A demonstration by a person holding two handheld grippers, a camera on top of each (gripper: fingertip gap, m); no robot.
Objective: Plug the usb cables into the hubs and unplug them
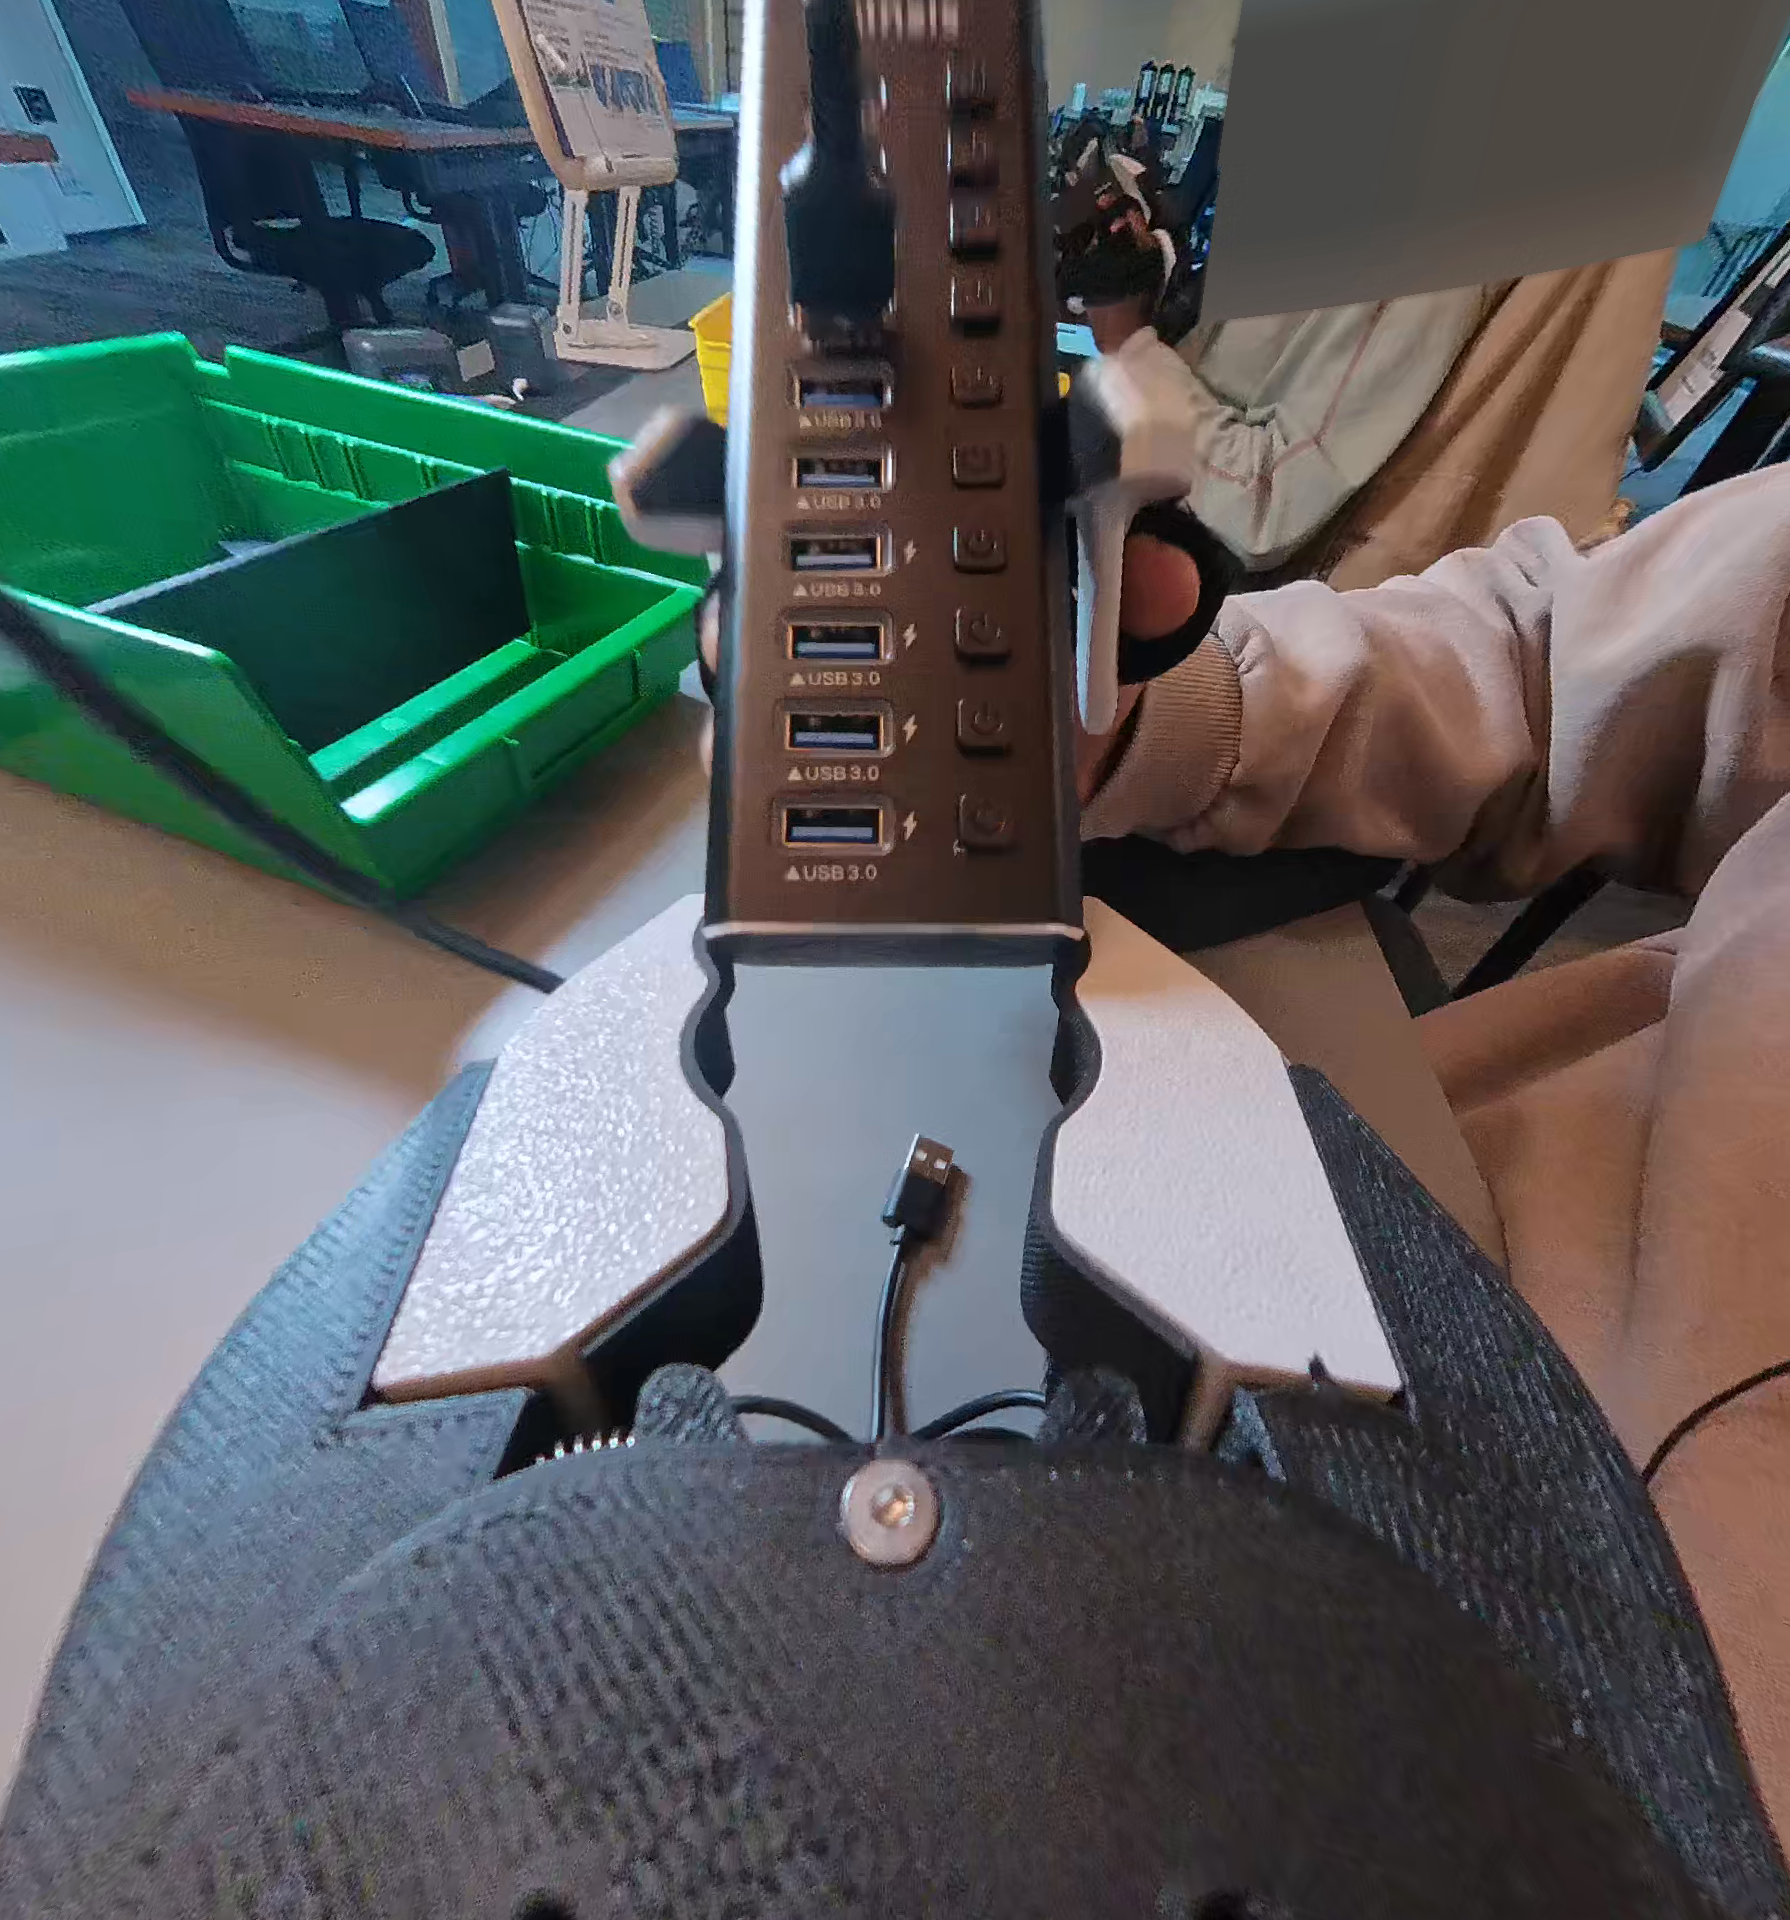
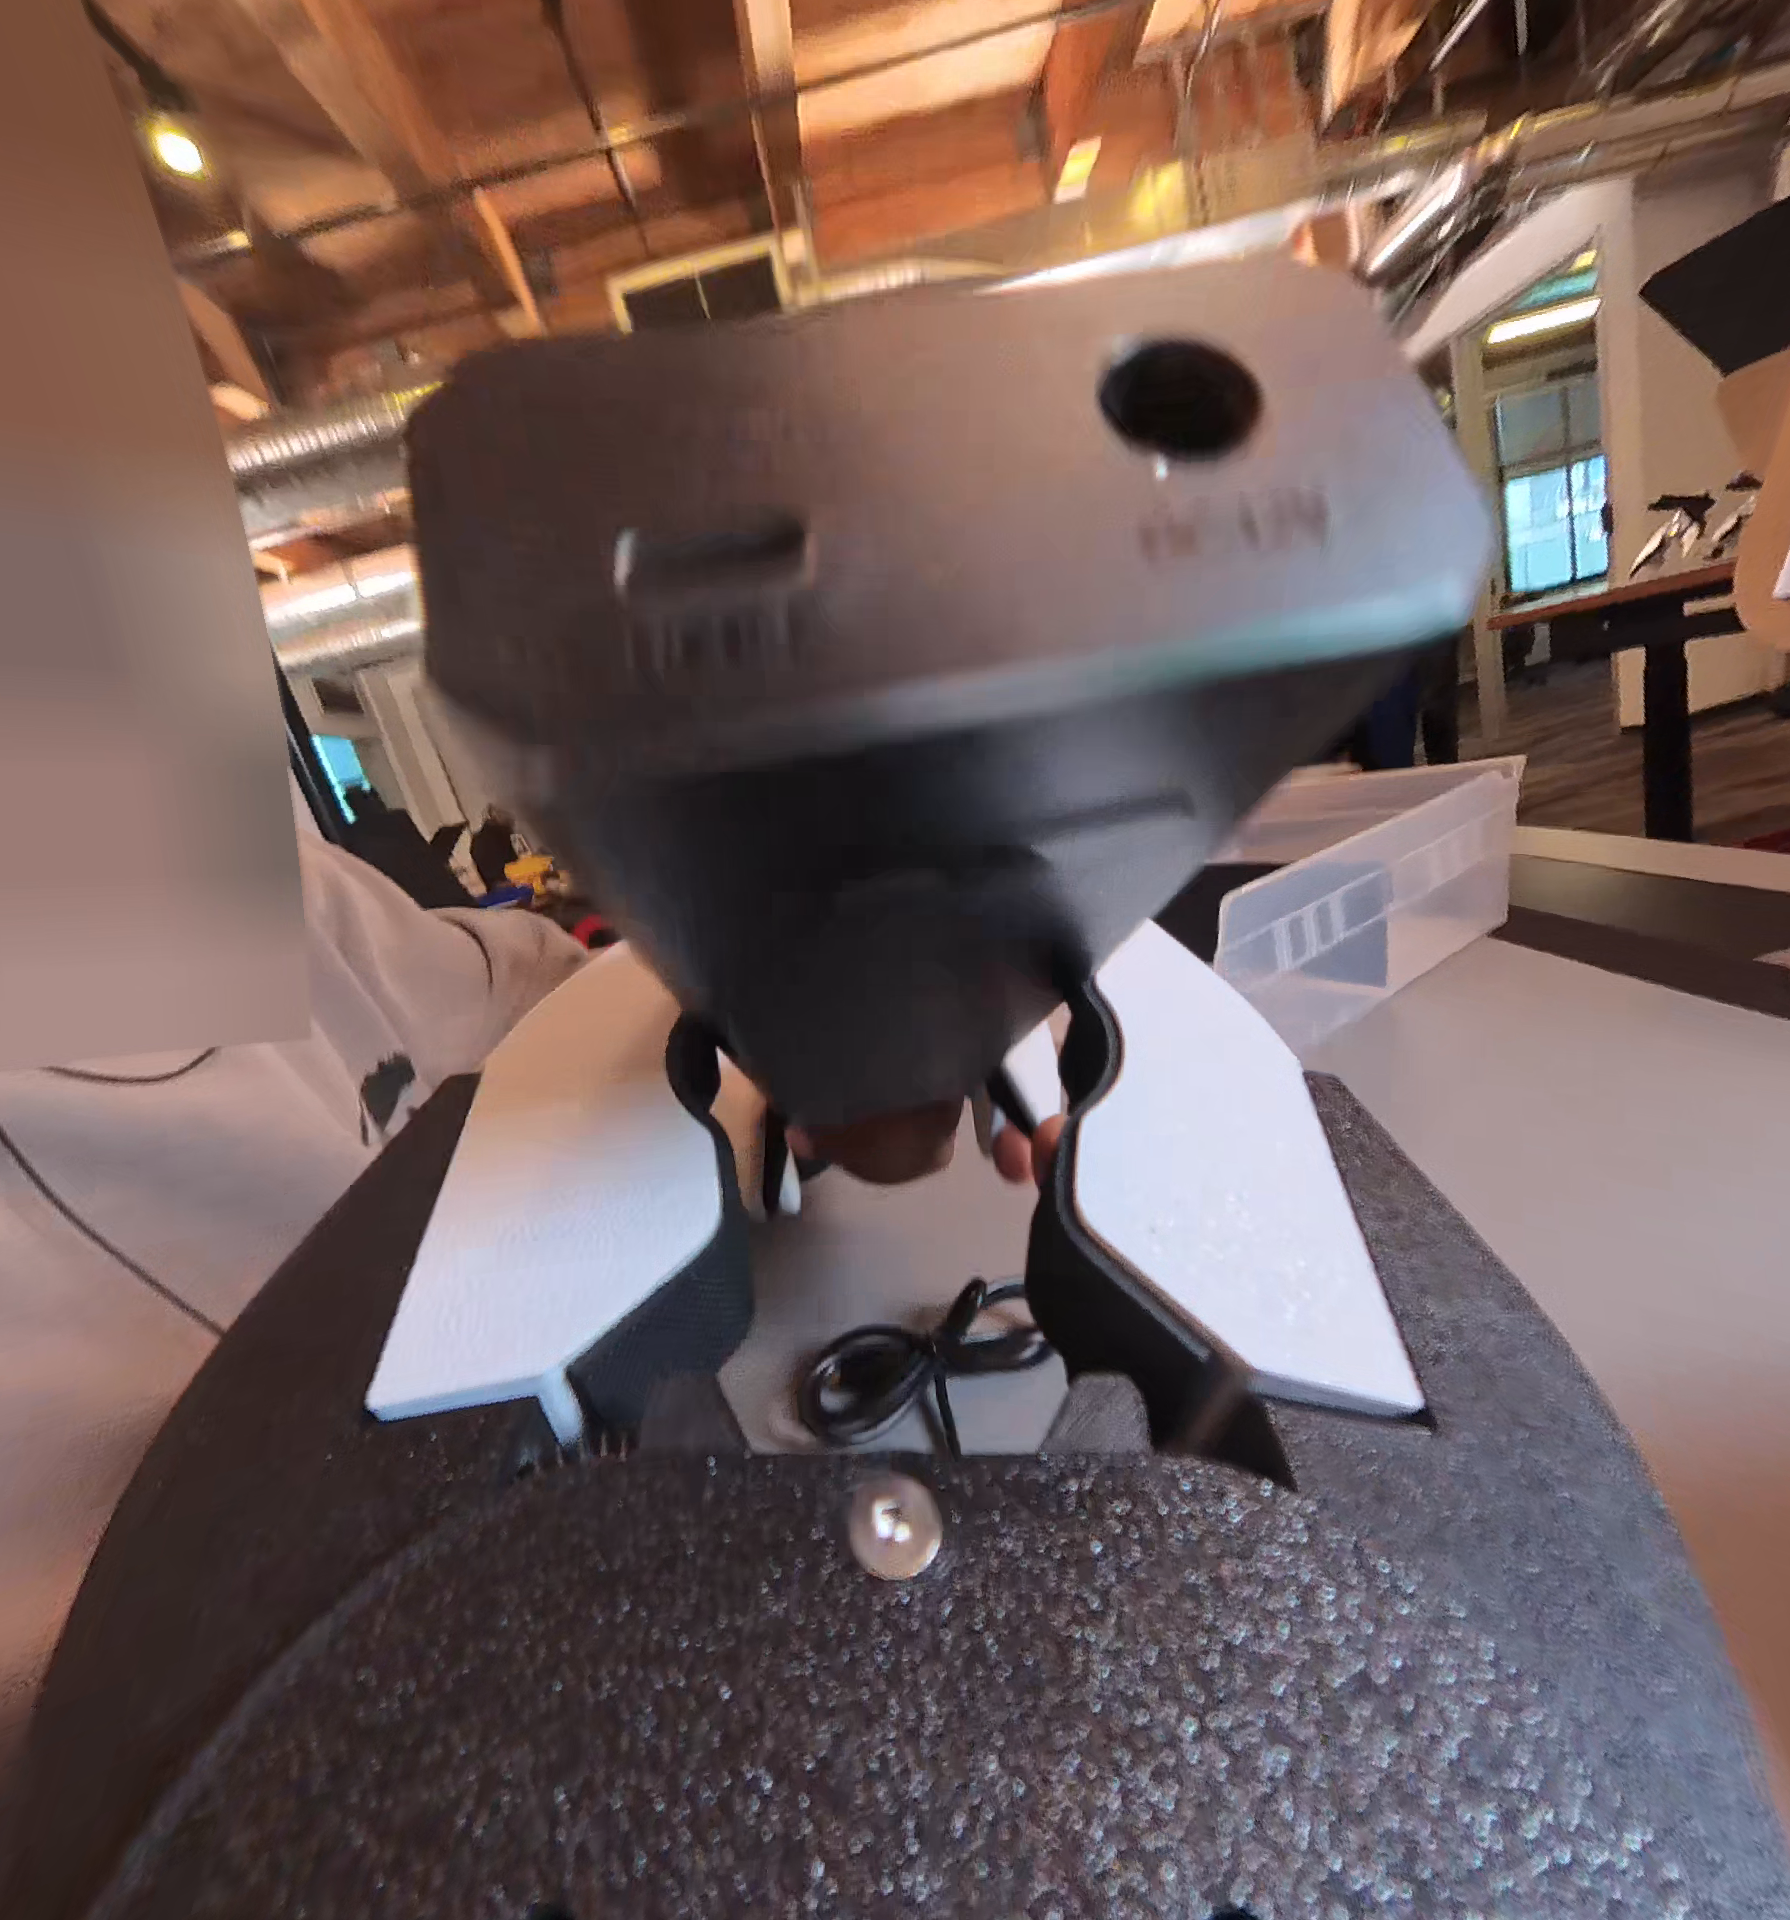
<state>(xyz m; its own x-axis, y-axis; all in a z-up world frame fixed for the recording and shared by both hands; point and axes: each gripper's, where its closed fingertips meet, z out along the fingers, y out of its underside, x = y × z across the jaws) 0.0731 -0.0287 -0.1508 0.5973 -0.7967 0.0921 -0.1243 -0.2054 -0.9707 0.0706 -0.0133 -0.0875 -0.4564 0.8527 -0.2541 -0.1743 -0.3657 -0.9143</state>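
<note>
hub (image 1: 891, 582): 1; loose USB plug (image 1: 920, 1184): 1; green bin (image 1: 278, 613): 1; clear bin (image 2: 1379, 894): 1

A long dark metallic USB hub (image 1: 891, 582) is held up off the table, its port face toward the left wrist camera and its near end at the bottom. A column of rectangular ports runs up its middle, with a column of small buttons to their right. A black plug (image 1: 837, 208) sits in one of the upper ports, blurred; six ports below it are empty. Beneath the hub, a loose black USB cable (image 1: 917, 1195) lies on the grey table, its metal connector pointing away.

In the right wrist view the hub's end face (image 2: 932, 520) shows a slot and a round socket, blurred.
</note>
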